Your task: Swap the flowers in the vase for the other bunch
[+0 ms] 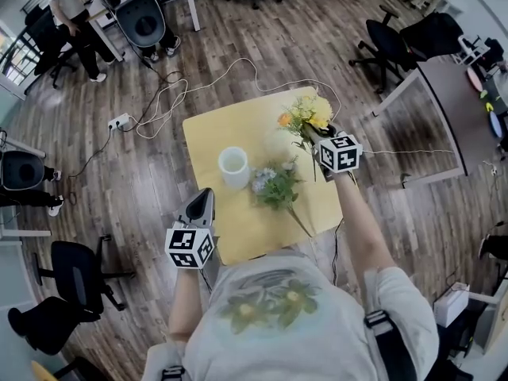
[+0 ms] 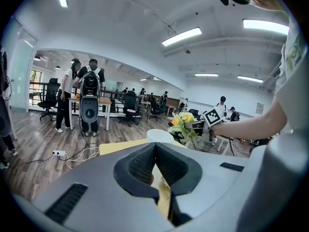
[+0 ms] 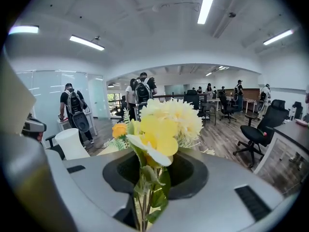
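Two tools show: the right tool clamps the yellow bunch by its stems, the left tool is closed on nothing. On the table, the white vase stands beside the lying pale bunch.

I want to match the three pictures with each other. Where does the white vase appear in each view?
Head view: the white vase stands left of centre on the yellow table.
Left gripper view: vase at centre, just above the fingers.
Right gripper view: vase at lower left.
Shared landmark: the yellow bunch, right of the vase in every view.
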`<act>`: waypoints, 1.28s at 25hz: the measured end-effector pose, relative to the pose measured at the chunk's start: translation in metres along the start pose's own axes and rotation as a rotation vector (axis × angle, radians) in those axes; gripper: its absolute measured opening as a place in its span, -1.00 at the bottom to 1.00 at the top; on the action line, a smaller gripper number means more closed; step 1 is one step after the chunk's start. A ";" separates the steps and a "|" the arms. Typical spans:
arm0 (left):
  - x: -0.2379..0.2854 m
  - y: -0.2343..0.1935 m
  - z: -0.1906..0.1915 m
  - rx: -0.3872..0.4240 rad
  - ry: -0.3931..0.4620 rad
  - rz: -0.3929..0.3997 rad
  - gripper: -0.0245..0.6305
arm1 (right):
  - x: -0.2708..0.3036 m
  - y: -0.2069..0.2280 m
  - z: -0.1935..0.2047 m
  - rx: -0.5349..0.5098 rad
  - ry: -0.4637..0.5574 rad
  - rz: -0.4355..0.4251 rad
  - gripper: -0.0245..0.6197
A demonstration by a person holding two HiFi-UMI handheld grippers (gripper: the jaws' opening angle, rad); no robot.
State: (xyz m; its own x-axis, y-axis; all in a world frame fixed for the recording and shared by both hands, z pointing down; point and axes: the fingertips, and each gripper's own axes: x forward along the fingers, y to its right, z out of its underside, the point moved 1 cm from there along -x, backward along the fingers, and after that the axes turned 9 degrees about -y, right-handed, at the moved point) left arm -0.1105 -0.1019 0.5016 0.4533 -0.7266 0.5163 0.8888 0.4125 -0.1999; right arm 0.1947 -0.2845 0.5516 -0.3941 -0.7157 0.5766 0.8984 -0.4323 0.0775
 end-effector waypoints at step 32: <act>-0.014 0.012 0.007 0.004 0.011 0.008 -0.88 | -0.094 -0.059 -0.100 -0.040 0.322 -0.117 -0.47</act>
State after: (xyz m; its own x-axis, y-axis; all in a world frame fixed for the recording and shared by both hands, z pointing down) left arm -0.1065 -0.0830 0.4973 0.4612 -0.7295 0.5051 0.8848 0.4207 -0.2003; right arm 0.1589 -0.2463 0.4119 -0.5404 -0.7940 0.2785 0.8379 -0.5381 0.0920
